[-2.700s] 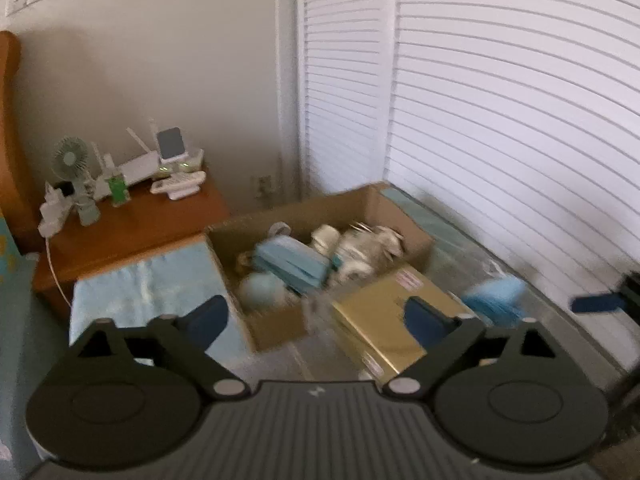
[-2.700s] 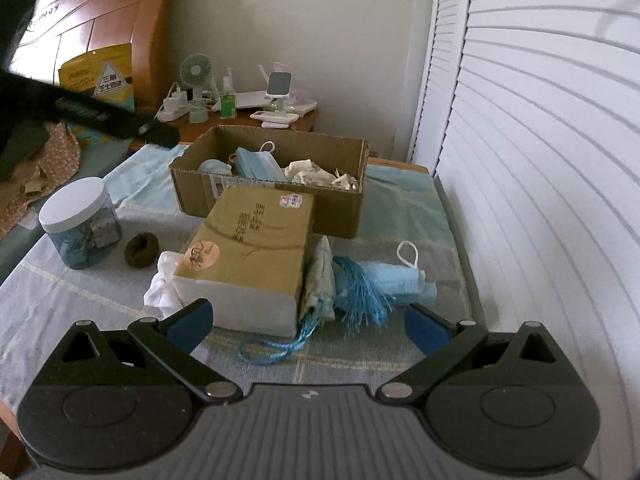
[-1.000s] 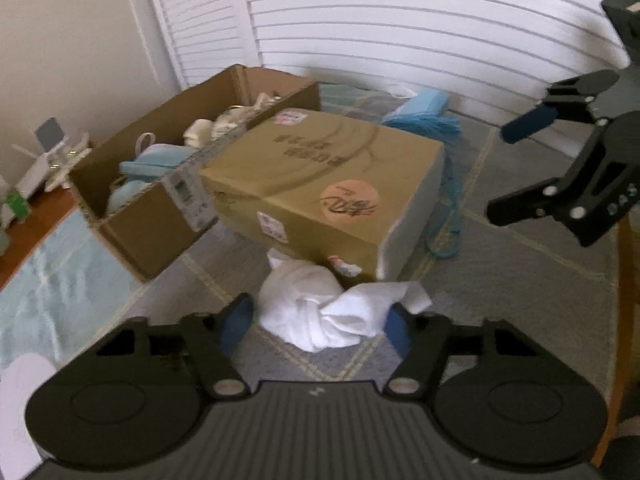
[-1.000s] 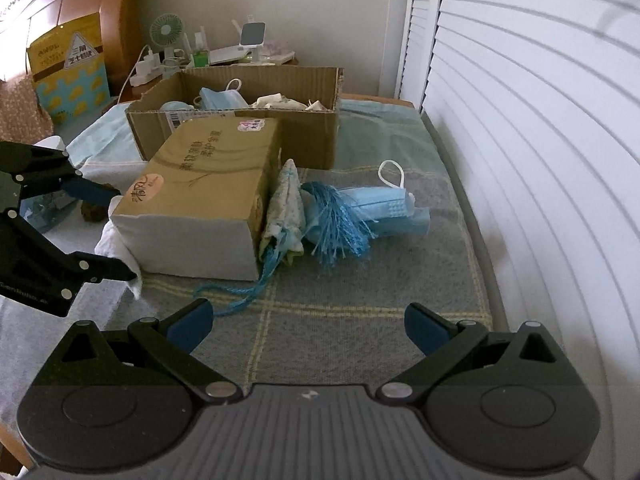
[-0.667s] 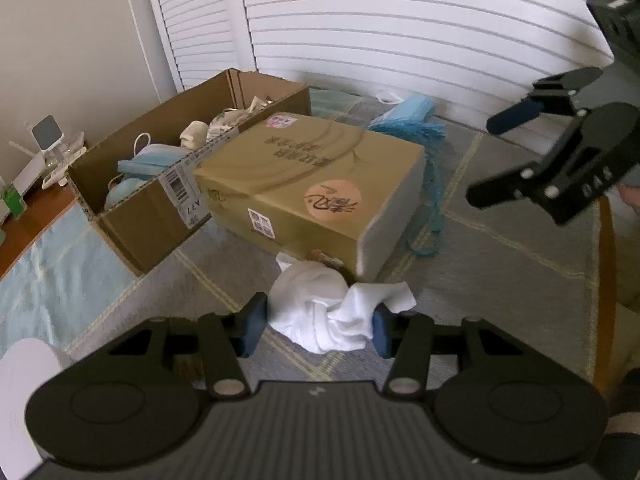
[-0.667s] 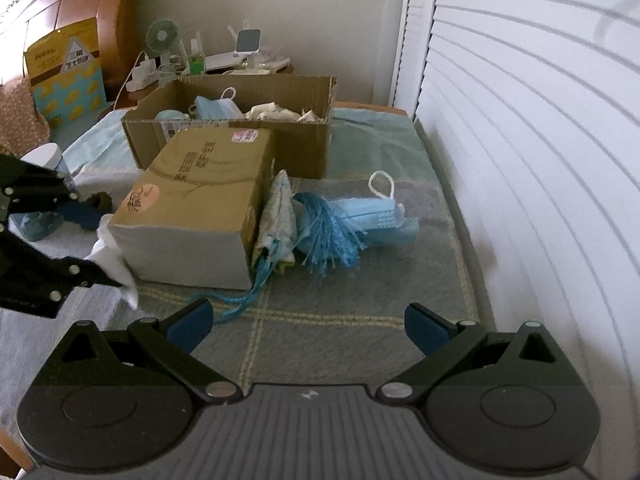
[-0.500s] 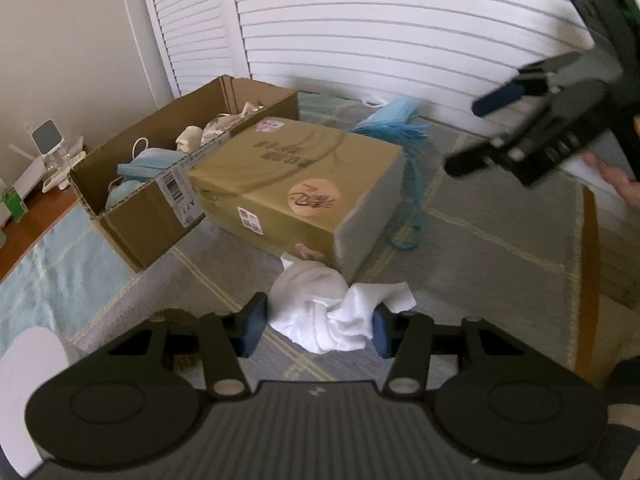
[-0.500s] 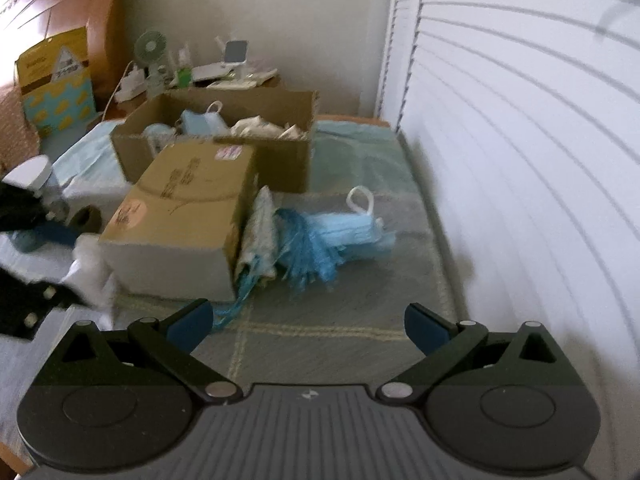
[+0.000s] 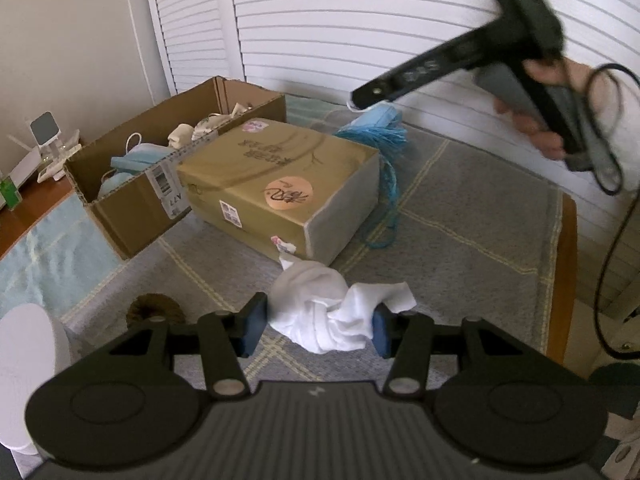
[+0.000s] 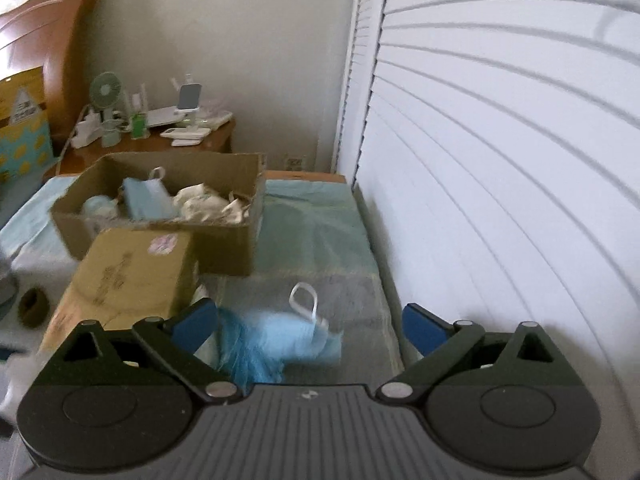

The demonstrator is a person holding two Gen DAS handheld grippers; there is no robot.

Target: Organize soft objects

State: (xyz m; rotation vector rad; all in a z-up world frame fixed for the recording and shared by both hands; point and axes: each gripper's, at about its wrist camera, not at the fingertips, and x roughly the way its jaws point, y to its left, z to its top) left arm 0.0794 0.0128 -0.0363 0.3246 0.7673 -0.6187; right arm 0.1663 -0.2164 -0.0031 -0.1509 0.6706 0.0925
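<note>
My left gripper (image 9: 318, 326) is shut on a crumpled white cloth (image 9: 326, 312) and holds it just above the grey blanket, in front of a sealed tan box (image 9: 280, 184). An open cardboard box (image 9: 152, 168) behind it holds face masks and cloths; it also shows in the right wrist view (image 10: 160, 208). My right gripper (image 10: 310, 324) is open and empty, raised above a blue face mask (image 10: 304, 340) and a blue tassel (image 10: 248, 356). In the left wrist view the right gripper (image 9: 460, 64) is seen high up by the shutters.
A brown hair tie (image 9: 154, 312) and a white-lidded jar (image 9: 24, 364) lie left of my left gripper. A blue cord (image 9: 384, 208) trails beside the tan box. White shutters (image 10: 500, 160) bound the right side. A wooden nightstand (image 10: 160, 140) carries small devices.
My left gripper closed on the white cloth and lifted it slightly. My right gripper rose and moved forward over the blue mask, staying open.
</note>
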